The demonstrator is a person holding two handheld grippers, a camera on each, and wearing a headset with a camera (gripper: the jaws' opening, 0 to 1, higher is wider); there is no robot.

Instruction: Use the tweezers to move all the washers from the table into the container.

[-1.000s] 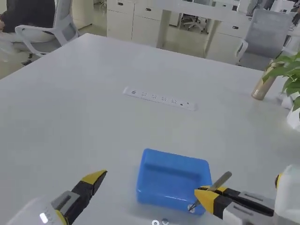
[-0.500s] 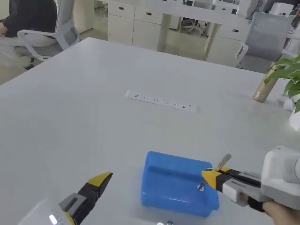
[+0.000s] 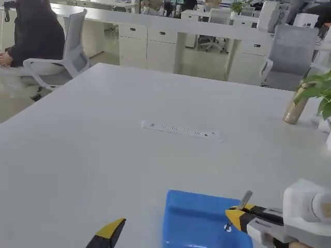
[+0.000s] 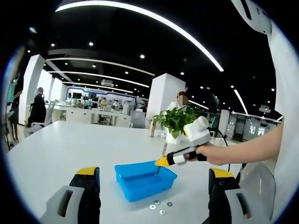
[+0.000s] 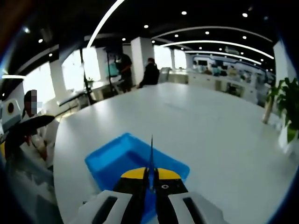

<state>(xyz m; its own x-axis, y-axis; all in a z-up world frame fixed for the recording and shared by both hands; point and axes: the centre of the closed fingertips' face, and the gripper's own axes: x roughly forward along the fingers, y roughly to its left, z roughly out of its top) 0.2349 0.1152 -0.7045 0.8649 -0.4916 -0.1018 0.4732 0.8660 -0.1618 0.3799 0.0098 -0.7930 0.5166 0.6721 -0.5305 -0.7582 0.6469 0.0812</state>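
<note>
The left gripper (image 4: 154, 171) and right gripper (image 5: 150, 173) have black, yellow-tipped jaws, pale bodies.

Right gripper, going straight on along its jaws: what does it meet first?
Most likely the blue container: the tweezers clamped in the right gripper point over its inside, though depth is hard to judge here.

The right gripper (image 3: 232, 216), clamped on the tweezers (image 3: 246, 198), has moved away from the near edge of the table (image 3: 103, 155). A second ago the tweezer tips hung at the near right corner of the blue container (image 3: 186, 219), by its outer wall. Now they point down inside it, close to its right wall. The headset camera has tipped up, so the container sits lower in the head view.
</note>
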